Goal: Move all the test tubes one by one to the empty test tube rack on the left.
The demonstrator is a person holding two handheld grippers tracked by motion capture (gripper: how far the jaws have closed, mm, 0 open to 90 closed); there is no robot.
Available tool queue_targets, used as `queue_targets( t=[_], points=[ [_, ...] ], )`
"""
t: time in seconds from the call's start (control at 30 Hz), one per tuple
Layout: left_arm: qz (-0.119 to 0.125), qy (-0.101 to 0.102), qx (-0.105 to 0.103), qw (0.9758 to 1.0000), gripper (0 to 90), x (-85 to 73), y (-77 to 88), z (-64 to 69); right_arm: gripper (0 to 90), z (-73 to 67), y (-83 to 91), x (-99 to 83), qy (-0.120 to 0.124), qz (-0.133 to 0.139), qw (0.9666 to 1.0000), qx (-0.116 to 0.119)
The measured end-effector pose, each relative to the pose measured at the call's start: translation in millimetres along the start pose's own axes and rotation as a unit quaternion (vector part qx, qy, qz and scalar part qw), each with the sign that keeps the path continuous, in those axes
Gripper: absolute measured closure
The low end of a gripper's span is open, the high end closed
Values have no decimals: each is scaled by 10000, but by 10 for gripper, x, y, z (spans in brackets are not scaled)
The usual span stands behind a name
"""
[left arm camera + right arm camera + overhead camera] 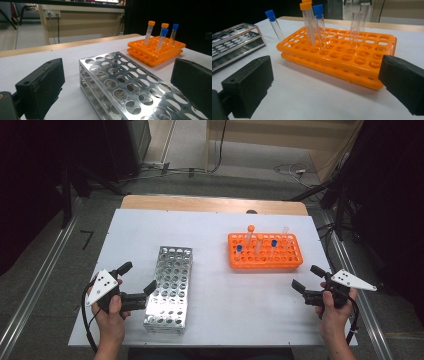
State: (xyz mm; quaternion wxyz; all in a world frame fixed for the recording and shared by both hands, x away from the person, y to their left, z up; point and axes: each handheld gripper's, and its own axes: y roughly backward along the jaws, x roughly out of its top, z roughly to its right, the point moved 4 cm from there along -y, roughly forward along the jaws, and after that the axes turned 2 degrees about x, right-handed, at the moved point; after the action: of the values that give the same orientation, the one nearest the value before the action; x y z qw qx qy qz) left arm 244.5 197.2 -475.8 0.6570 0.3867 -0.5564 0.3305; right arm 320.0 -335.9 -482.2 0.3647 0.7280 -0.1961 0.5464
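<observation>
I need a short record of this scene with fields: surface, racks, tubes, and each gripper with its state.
surface: white table
metal rack: empty, beside the left gripper
orange rack: holds the tubes, far right part of the table
tubes: two with orange caps, two with blue caps, two clear without caps
left gripper: open, holds nothing
right gripper: open, holds nothing, faces the orange rack

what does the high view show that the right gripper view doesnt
High view alone: both hands, the left gripper and right gripper from above, the whole white table, the floor and cables beyond it. Right gripper view alone: a close look at two uncapped clear tubes standing in the rack, and the black pads of its open jaws. Both: the orange rack with capped tubes and the metal rack.
</observation>
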Motion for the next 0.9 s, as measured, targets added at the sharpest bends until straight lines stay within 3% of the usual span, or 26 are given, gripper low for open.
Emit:
queue_targets(
  t=[0.3,0.53,0.67,0.9],
  points=[
    [-47,-22,50,10000,0,13,-30,33,42,3,-146,115,-196,-93,9996,-167],
    [2,92,75,9999,0,31,-13,18,268,91,-323,252,-279,-116,9982,-518],
    [2,135,55,9999,0,30,-6,32,442,170,-439,280,-320,-152,9971,-675],
    [-36,126,20,9999,0,28,-19,69,577,282,-610,290,-447,-343,9964,-637]
  ],
)
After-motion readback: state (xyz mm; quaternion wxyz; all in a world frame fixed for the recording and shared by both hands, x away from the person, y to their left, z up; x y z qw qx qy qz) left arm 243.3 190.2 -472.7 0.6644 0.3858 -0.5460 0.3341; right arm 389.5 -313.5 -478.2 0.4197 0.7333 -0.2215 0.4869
